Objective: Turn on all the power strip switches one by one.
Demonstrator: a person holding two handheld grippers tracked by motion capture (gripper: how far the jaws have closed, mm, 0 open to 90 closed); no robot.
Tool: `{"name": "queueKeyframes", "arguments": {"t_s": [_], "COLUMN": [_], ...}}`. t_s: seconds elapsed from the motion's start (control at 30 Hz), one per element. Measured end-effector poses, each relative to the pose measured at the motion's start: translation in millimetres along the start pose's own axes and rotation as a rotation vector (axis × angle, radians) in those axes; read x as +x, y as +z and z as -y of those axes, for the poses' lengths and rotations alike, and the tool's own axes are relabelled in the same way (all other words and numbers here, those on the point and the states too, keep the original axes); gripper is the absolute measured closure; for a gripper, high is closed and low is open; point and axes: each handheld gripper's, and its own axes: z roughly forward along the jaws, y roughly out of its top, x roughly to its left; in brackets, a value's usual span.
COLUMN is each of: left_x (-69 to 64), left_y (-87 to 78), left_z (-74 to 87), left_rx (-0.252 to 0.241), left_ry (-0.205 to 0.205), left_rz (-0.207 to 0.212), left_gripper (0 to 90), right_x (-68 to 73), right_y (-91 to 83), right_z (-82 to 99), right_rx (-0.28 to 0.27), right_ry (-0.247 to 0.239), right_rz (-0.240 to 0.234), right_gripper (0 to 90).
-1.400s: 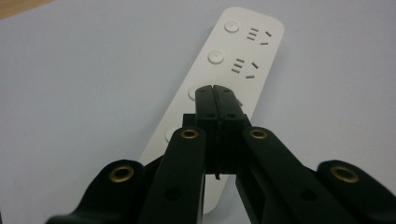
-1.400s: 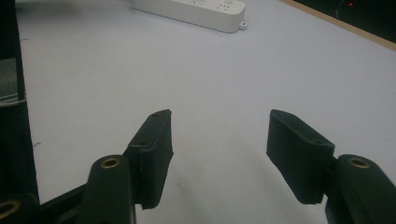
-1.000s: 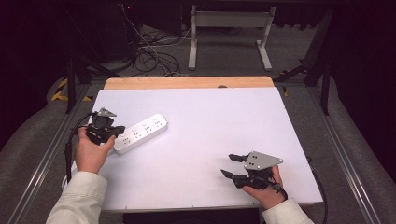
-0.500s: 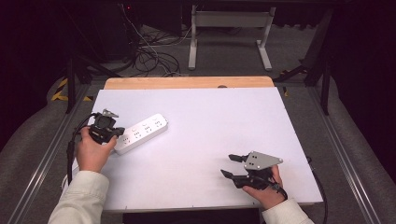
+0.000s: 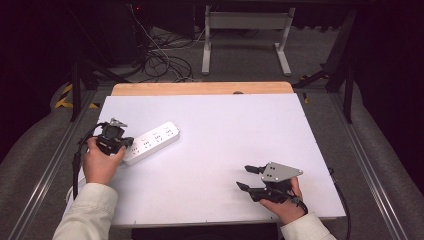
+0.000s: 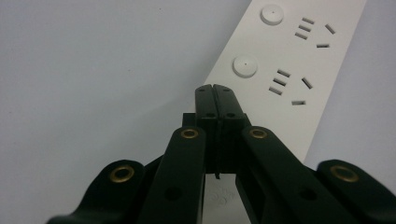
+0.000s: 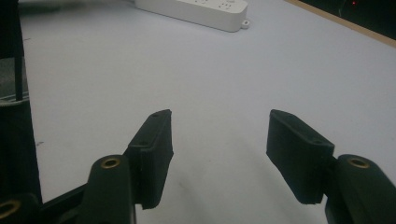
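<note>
At the left edge of the table [image 5: 210, 200], the left gripper [image 5: 124, 145] sits over the near end of the power strip [image 5: 155, 140]. Its jaws are pressed flat together with nothing between them, and in the left gripper view the joined tips [image 6: 215, 91] hang just above the strip [image 6: 289, 70], beside a round white button [image 6: 244, 66]. Jaws closed like this make one blunt point, which suits pressing a switch better than grasping; I judge that a button press is the step in hand. Whether the tips actually touch the strip I cannot tell.

The strip lies slantwise on the white sheet in the left half of the table, its far end pointing toward the middle. Its sockets face up, so the buttons are open to a push from above.

Well apart, near the front right corner, the right gripper [image 5: 249, 177] rests low over bare table, held in the right hand [image 5: 282, 202]. Its jaws stand wide apart and hold nothing; the right gripper view shows only the sheet between them, with the strip [image 7: 196, 11] far off. It looks parked out of the way, ready if the strip needs steadying.
</note>
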Motion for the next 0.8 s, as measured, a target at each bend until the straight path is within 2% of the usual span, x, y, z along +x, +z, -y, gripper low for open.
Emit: {"name": "queueKeyframes", "arguments": {"t_s": [0.3,0.4,0.43,0.53,0.63,0.73,0.8], "left_x": [-0.3,-1.3,-2.4,-4.1,-8.7,-4.4,-3.9], "left_y": [1.2,1.6,2.4,3.8,3.8,3.9,3.9], "left_z": [1.9,1.8,1.9,0.7,-0.5,1.9,2.2], "left_rx": [-0.010,-0.006,-0.011,-0.009,0.000,-0.020,-0.022], "left_ry": [-0.007,0.008,-0.003,0.009,0.031,0.000,-0.002], "left_rz": [0.005,-0.004,0.006,0.031,-0.002,0.027,0.031], "left_gripper": [89.8,89.8,89.8,89.9,89.9,89.9,89.9], "right_x": [0.3,0.4,0.4,0.6,0.6,0.8,0.8], "right_y": [-0.2,0.0,0.0,0.0,0.0,-0.7,-1.1], "right_z": [0.1,0.1,0.1,0.2,0.2,0.3,0.3], "right_rx": [0.002,0.003,0.003,0.004,0.004,0.003,0.001], "right_ry": [-0.003,-0.004,-0.004,-0.006,-0.006,-0.009,-0.006], "right_rz": [-0.001,-0.002,-0.002,-0.003,-0.003,-0.004,-0.005], "right_gripper": [41.3,41.4,41.3,41.3,41.3,41.3,41.3]}}
